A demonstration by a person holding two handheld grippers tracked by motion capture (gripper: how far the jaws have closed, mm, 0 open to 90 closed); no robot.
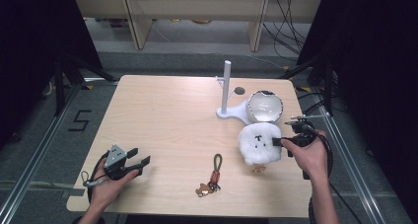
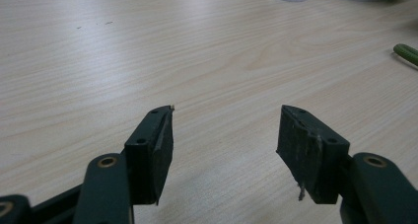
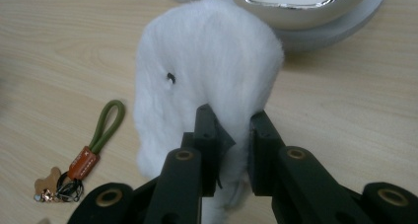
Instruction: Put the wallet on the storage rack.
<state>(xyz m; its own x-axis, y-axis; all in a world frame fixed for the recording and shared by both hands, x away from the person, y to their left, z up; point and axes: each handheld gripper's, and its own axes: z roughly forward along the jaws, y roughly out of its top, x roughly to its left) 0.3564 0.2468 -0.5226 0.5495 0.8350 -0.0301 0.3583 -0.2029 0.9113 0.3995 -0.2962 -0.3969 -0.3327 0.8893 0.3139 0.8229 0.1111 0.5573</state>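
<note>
On the light wooden table (image 1: 167, 120), right gripper (image 3: 231, 135) clamps the fluffy white plush charm (image 1: 260, 144) beside the white peg stand (image 1: 227, 93), nothing hung yet; left gripper (image 2: 224, 135) idles wide open.

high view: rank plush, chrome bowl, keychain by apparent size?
1. White plush, held by right gripper.
2. Chrome bowl, slightly smaller; it sits farther away, so close call.
3. Keychain, clearly smallest.

White fluffy plush (image 1: 260, 143) w/ small black face marks lay on table's right side, just in front of white stand's base (image 1: 235, 113), pinched at its right edge by right gripper (image 1: 282, 141). Green-loop keychain (image 1: 213, 174) w/ brown tag lay flat nearby, to plush's left.
</note>
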